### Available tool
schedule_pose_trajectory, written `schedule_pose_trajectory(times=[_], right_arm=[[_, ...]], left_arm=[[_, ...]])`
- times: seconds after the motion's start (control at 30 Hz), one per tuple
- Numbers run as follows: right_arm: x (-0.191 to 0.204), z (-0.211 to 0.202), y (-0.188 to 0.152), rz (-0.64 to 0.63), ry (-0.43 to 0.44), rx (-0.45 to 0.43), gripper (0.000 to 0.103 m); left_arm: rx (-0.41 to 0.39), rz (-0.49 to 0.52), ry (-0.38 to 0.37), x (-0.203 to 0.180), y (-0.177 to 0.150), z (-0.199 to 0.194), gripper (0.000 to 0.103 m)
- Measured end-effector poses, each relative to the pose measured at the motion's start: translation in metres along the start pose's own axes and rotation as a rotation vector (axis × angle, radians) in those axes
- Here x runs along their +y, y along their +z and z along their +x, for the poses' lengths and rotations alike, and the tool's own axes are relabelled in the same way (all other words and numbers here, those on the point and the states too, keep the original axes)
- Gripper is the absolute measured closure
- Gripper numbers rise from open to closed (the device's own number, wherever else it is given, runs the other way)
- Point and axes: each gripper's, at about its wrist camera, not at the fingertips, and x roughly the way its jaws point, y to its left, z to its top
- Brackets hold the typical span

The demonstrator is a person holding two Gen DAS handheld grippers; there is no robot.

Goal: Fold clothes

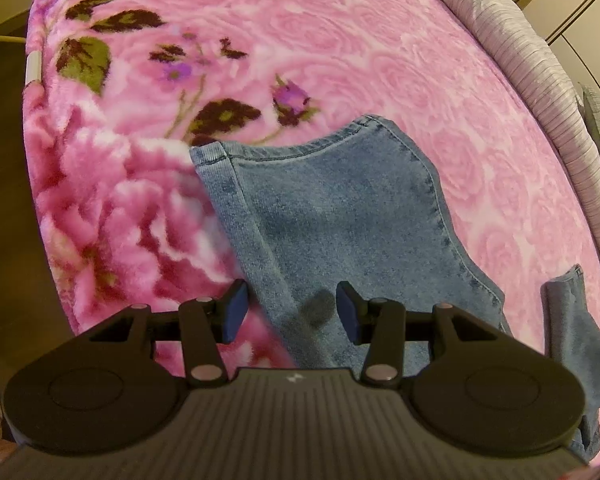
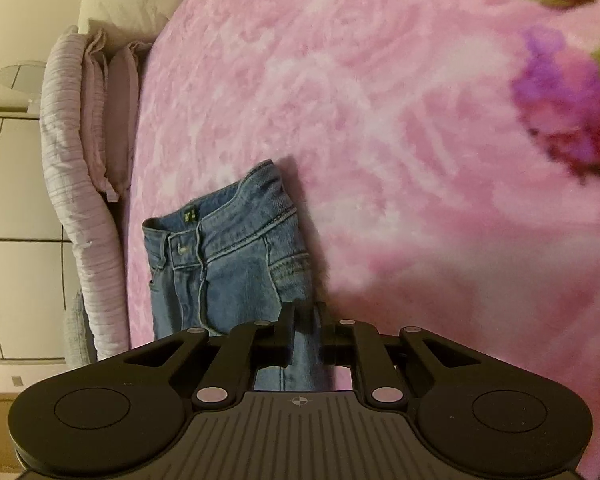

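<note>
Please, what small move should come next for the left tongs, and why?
Probably lower the left tongs and close them on the jeans. They stand open over the leg's edge, gripping nothing, while the right tongs already seem shut on denim below the waistband. The jeans lie flat on the pink blanket.

Left tool [image 1: 291, 312] spread wide; right tool [image 2: 308, 334] apparently clamped nearly closed.

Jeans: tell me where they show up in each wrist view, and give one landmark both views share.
Left wrist: jeans fill the lower middle, leg hems toward the top, under the open left hand-held gripper.
Right wrist: jeans sit lower left, waistband up, cloth between the right hand-held gripper fingers.
Shared landmark: pink floral blanket.
</note>
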Motion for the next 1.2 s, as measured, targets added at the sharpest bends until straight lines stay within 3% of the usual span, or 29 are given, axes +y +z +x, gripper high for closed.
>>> schedule_pose_trajectory(times=[0.13,0.2,0.27,0.5,0.63,0.7,0.8,0.83,0.93,1.03,1.07,1.17,1.2], right_arm=[[-0.002,0.009,-0.001,-0.015,0.025,-0.003,0.091],[0.0,0.005,-0.005,-0.055,0.023,-0.021,0.097],[0.004,-0.004,-0.008,-0.093,0.011,-0.049,0.099],[0.036,-0.054,-0.026,-0.229,-0.028,-0.097,0.103],[0.038,-0.075,-0.041,-0.277,-0.146,-0.111,0.103],[0.026,-0.074,-0.04,-0.314,-0.277,-0.118,0.103],[0.0,-0.071,-0.026,-0.185,-0.365,-0.121,0.103],[-0.003,-0.073,-0.025,-0.147,-0.352,-0.134,0.102],[0.017,-0.074,-0.03,-0.192,-0.311,-0.152,0.097],[0.03,-0.066,-0.042,-0.246,-0.3,-0.127,0.097],[0.031,-0.063,-0.047,-0.247,-0.299,-0.115,0.097],[0.037,-0.057,-0.064,-0.246,-0.301,-0.1,0.097],[0.041,-0.057,-0.068,-0.25,-0.307,-0.107,0.086]], left_arm=[[-0.005,0.008,-0.015,0.002,0.002,-0.001,0.064],[-0.012,0.013,-0.029,0.003,0.003,-0.003,0.075],[-0.019,0.019,-0.045,0.005,0.005,-0.004,0.094],[-0.009,0.054,-0.133,0.011,0.02,-0.015,0.094],[-0.013,0.024,-0.173,0.019,0.022,-0.016,0.093],[-0.031,0.005,-0.199,0.02,0.028,-0.016,0.092],[-0.058,-0.024,-0.239,0.021,0.037,-0.018,0.091],[-0.067,-0.034,-0.253,0.022,0.04,-0.018,0.087],[-0.094,-0.063,-0.293,0.023,0.049,-0.019,0.073],[-0.121,-0.092,-0.333,0.024,0.058,-0.02,0.077],[-0.13,-0.102,-0.346,0.025,0.061,-0.021,0.097],[-0.158,-0.13,-0.386,0.026,0.07,-0.022,0.101],[-0.204,-0.043,-0.436,0.013,0.072,-0.039,0.101]])
